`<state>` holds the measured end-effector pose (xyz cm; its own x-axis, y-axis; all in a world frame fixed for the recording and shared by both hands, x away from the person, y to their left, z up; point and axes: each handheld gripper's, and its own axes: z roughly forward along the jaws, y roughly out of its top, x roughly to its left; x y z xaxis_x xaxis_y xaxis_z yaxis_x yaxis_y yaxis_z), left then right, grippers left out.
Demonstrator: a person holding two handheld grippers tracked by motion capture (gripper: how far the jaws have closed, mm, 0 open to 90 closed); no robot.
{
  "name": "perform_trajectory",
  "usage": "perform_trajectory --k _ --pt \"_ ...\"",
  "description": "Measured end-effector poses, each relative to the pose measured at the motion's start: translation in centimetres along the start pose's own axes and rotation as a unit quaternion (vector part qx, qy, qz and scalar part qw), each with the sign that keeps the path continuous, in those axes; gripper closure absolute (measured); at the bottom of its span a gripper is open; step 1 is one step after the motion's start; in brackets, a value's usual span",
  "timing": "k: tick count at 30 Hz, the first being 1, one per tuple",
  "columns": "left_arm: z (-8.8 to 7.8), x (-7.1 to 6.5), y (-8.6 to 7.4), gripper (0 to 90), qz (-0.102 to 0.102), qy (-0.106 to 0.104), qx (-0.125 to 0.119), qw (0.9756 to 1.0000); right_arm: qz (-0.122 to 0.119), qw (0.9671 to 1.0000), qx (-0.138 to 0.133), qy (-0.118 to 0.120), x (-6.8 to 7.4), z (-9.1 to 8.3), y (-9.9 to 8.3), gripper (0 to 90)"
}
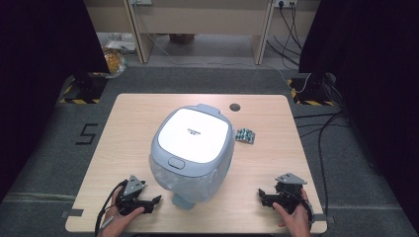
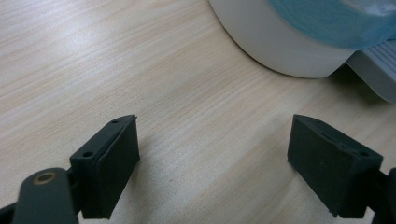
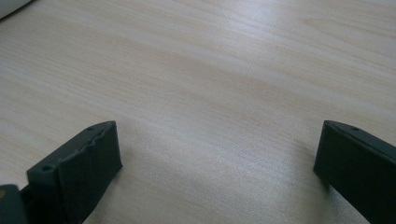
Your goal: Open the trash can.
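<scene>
While the rice cooker (image 1: 192, 148) sits at the centre of the high view on the table (image 1: 128, 123), your left gripper (image 1: 148, 201) and right gripper (image 1: 264, 196) rest at lower left and lower right, both released, grasping nothing.

**Room and surroundings, as you see them**

You face a light wooden table (image 1: 276, 163) on grey carpet (image 1: 44, 163). A painted "5" (image 1: 87, 133) marks the floor left. Black curtains (image 1: 44, 34) flank both sides. Yellow-black striped stand bases (image 1: 79, 89) sit at the far corners; cables (image 1: 326, 128) trail right. Pale wooden furniture (image 1: 197, 19) lines the back.
</scene>
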<state>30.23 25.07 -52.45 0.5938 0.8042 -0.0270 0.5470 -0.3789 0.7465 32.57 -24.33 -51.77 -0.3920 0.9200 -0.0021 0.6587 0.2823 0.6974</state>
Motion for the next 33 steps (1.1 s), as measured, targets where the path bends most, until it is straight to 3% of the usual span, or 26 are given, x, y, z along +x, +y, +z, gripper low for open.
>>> perform_trajectory --k 5,7,9,12,14,15,16,19,24,33 --pt "0.0 0.0 0.0 15.9 0.000 -0.003 0.000 1.0000 0.002 1.0000 -0.004 -0.002 0.0 -0.1 -0.1 3.3" --pt "-0.1 0.1 0.0 16.0 -0.002 -0.010 -0.001 0.9999 0.003 0.9999 -0.010 -0.002 -0.1 -0.2 -0.1 9.1" --pt "-0.2 0.4 0.0 17.2 -0.022 -0.018 -0.017 0.9994 -0.004 0.9998 -0.017 0.008 -0.2 -0.5 -0.1 20.8" --pt "-0.7 0.2 0.2 15.9 -0.033 -0.031 -0.042 0.9981 -0.002 0.9994 -0.026 0.022 -0.1 -1.0 0.2 14.8" --pt "-1.2 -0.1 0.6 15.6 -0.039 -0.044 -0.064 0.9962 -0.008 0.9987 -0.040 0.031 0.1 -1.3 0.5 16.9" --pt "-1.2 -0.1 0.6 15.5 -0.039 -0.044 -0.064 0.9962 -0.008 0.9987 -0.040 0.031 0.1 -1.3 0.5 16.9" --pt "-1.4 -0.6 1.1 15.4 -0.040 -0.053 -0.076 0.9949 -0.008 0.9976 -0.056 0.040 0.5 -1.6 1.1 16.9" --pt "-1.3 -1.4 1.6 15.3 -0.027 -0.059 -0.077 0.9949 -0.014 0.9969 -0.062 0.047 1.1 -1.7 2.0 16.9" --pt "-0.8 -2.8 2.5 15.5 -0.009 -0.074 -0.086 0.9935 -0.039 0.9942 -0.077 0.065 3.5 -1.6 4.7 17.7" --pt "0.2 -3.6 3.3 20.2 0.013 -0.070 -0.092 0.9933 -0.039 0.9900 -0.088 0.103 6.2 -0.3 6.6 19.2"
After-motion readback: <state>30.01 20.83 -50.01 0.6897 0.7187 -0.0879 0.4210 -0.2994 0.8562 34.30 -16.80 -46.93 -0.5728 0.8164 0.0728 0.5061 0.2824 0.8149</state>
